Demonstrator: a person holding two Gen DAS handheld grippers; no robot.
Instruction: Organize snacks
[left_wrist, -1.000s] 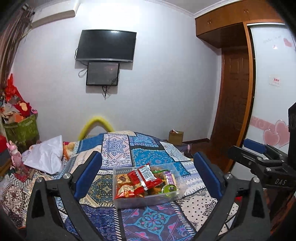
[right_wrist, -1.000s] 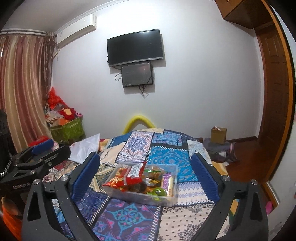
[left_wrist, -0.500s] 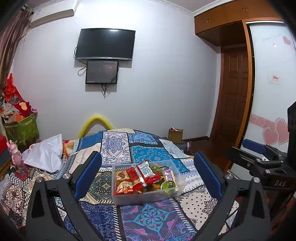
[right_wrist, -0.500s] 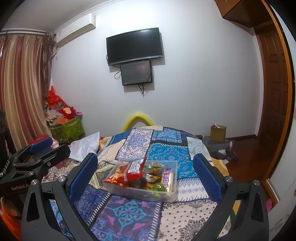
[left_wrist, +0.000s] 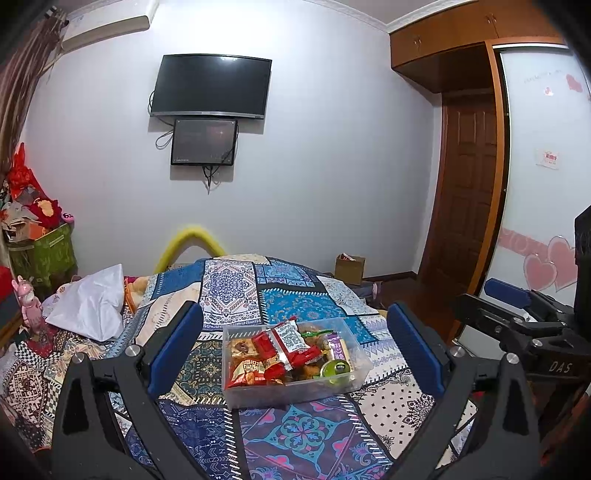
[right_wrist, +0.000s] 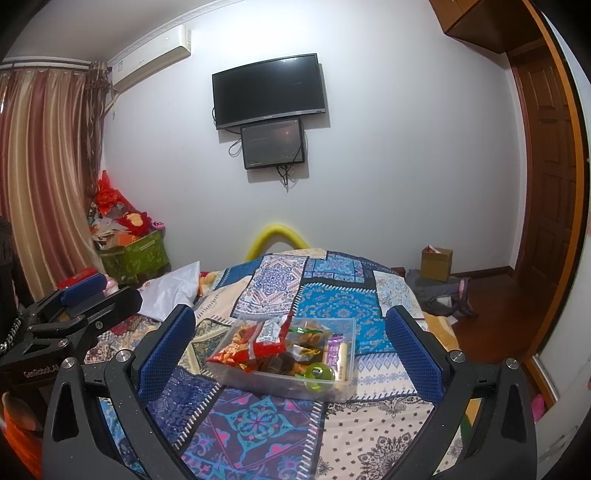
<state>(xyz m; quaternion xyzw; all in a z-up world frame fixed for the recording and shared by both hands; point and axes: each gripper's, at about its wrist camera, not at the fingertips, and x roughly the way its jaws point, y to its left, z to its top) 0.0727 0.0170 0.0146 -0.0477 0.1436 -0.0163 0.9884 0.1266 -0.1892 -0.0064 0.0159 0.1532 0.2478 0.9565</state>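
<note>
Claws level — left claw (left_wrist: 295, 345), right claw (right_wrist: 290, 347) spread, empty.

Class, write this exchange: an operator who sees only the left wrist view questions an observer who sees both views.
Operator: Is the right tool open?
Observer: Yes. In its own view the right tool stands wide open and empty, short of the tub.
Operator: What lies near the door?
Observer: Grey clothes lie on the floor, in front of the cardboard box.
</note>
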